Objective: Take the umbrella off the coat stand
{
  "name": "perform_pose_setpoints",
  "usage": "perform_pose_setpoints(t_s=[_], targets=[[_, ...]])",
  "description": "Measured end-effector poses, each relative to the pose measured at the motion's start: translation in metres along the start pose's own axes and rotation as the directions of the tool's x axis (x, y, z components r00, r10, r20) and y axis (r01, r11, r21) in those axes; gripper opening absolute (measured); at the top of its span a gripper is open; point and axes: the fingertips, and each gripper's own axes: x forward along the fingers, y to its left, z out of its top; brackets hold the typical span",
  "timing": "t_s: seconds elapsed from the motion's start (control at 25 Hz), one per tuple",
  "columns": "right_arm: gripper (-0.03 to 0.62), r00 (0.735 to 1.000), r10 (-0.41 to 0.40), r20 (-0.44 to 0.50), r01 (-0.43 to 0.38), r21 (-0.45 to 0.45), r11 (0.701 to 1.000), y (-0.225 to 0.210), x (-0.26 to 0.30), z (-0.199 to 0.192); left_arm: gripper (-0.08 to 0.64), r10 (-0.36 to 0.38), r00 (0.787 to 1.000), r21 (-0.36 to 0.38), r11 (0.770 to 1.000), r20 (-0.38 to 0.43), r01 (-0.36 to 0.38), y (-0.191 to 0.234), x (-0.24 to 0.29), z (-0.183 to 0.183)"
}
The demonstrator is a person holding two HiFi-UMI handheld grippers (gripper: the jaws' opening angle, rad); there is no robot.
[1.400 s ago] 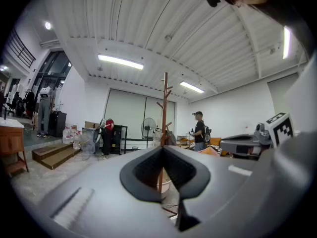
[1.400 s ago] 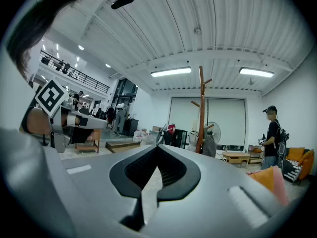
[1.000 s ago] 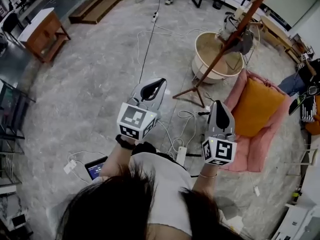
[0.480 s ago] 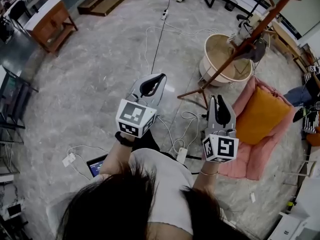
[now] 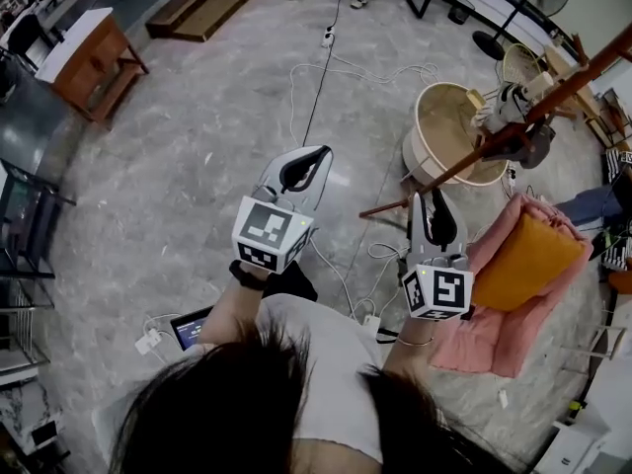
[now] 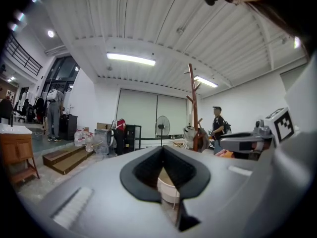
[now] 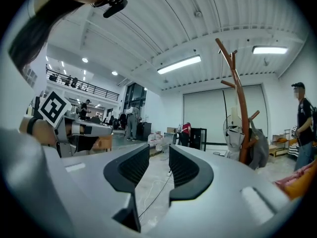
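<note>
Though neither gripper holds it, the grey umbrella [image 5: 534, 144] hangs on the far-right wooden coat stand [image 5: 583, 66].
Left gripper [image 5: 322, 153] closed; right gripper [image 5: 432, 199] jaws just opening, empty; round cream tub [image 5: 444, 126] beside stand.

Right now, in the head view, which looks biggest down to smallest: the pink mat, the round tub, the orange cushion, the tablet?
1. pink mat
2. round tub and orange cushion: about alike, so unranked
3. tablet, smallest though nearest the camera
</note>
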Motion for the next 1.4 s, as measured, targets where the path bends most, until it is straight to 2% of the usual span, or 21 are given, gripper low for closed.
perform_pose_setpoints(t_s=[0.32,0.6,1.08,1.4], targets=[[0.114,1.0,-0.007,-0.007,0.007,0.008,1.0,0.014,0.114,0.0,0.058,-0.005,1.0,-0.001,1.0,-0.006,0.005,0.101,0.053,0.004],[0.123,1.0,-0.017,-0.005,0.017,0.007,1.0,0.029,0.173,0.0,0.058,0.006,1.0,-0.002,1.0,0.003,-0.006,0.166,0.072,0.005],[0.147,0.999,-0.022,-0.031,0.023,0.025,0.999,0.03,0.222,-0.012,0.058,0.01,0.999,-0.026,1.0,-0.032,-0.011,0.207,0.096,-0.013],[0.161,1.0,0.007,-0.029,-0.006,0.026,1.0,0.004,0.293,-0.027,0.058,0.029,0.999,-0.017,0.999,-0.029,-0.03,0.244,0.154,-0.019]])
